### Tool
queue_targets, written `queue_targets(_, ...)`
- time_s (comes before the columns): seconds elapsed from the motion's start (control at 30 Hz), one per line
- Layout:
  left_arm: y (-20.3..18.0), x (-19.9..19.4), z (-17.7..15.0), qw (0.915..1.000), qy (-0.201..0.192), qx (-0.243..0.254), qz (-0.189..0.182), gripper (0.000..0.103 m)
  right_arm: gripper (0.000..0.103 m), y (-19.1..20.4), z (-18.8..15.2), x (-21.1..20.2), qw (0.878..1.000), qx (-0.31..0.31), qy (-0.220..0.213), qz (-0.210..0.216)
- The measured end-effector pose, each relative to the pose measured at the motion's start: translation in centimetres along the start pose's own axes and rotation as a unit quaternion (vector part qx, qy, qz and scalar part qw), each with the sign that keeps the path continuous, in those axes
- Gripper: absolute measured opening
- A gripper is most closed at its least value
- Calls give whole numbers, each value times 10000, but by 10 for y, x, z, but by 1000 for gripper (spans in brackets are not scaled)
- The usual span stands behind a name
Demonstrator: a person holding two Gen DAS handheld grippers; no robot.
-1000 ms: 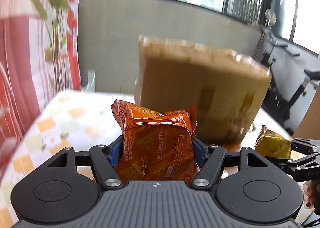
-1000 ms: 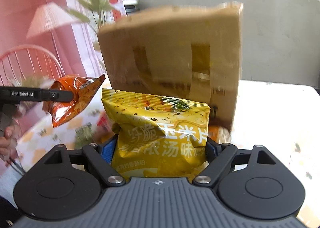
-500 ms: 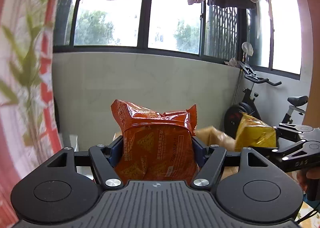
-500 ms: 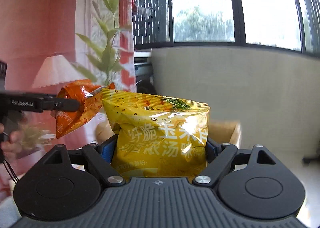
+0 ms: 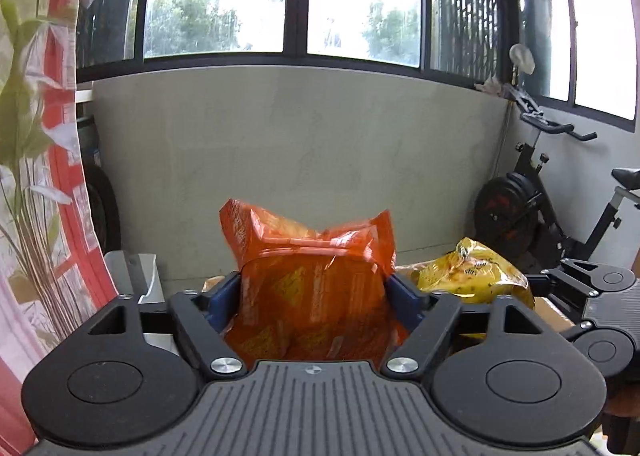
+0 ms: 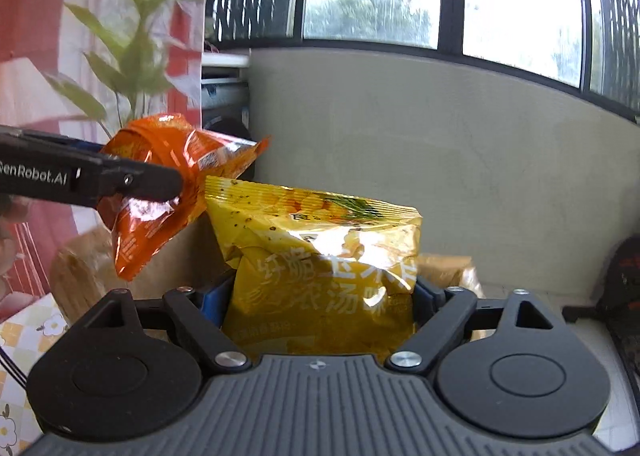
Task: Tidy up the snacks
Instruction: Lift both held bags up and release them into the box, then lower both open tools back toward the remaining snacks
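Two snack packs ride above a cardboard box [image 6: 80, 268]: the orange pack [image 5: 312, 296] sits between the pads of the left claw [image 5: 314, 296], the yellow pack [image 6: 324, 268] in the right claw [image 6: 320, 296] — both claws' jaws have just been widening. Light, air-puffed, slick foil with brittle contents; best gripped gently across the body. A claw arm reads "GenRobot.AI" — the yellow pack's Chinese lettering mentions corn chips.

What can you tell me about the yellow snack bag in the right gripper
The yellow snack bag is a glossy, crinkled foil pouch, speckled, with pale characters and a food picture near its sealed top edge. It stands upright between the right gripper's blue pads; the jaws have just been opening, and the pads look barely in contact. Its upper left corner sits beside the orange bag; whether they touch is unclear. Cardboard shows below.
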State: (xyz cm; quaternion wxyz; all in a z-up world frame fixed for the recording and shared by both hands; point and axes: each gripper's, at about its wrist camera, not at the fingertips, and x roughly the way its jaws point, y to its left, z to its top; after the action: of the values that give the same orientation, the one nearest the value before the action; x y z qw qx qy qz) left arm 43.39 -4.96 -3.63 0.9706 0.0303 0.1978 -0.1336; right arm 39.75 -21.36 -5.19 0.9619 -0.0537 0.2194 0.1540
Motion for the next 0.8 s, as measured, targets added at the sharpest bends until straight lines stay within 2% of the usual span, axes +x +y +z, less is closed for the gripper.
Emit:
queue_targets(0.13,-1,4,-2,10000,14,74,50,89,97,-1,0,3,9999,81,-53,42)
queue_targets(0.3,6,-11,-7,9999,79,-4,89,89,98,-1,-1,-13,9995,226,-199,115)
queue_targets(0.53,26,-57,-20,9997,-12,98,243,89,98,8,-18,-56,9983,59,-423,391)
queue_targets(0.8,48,-117,-67,9989,-8,-143,457,88,96,15,-62,-106,9943,453,-725,636)
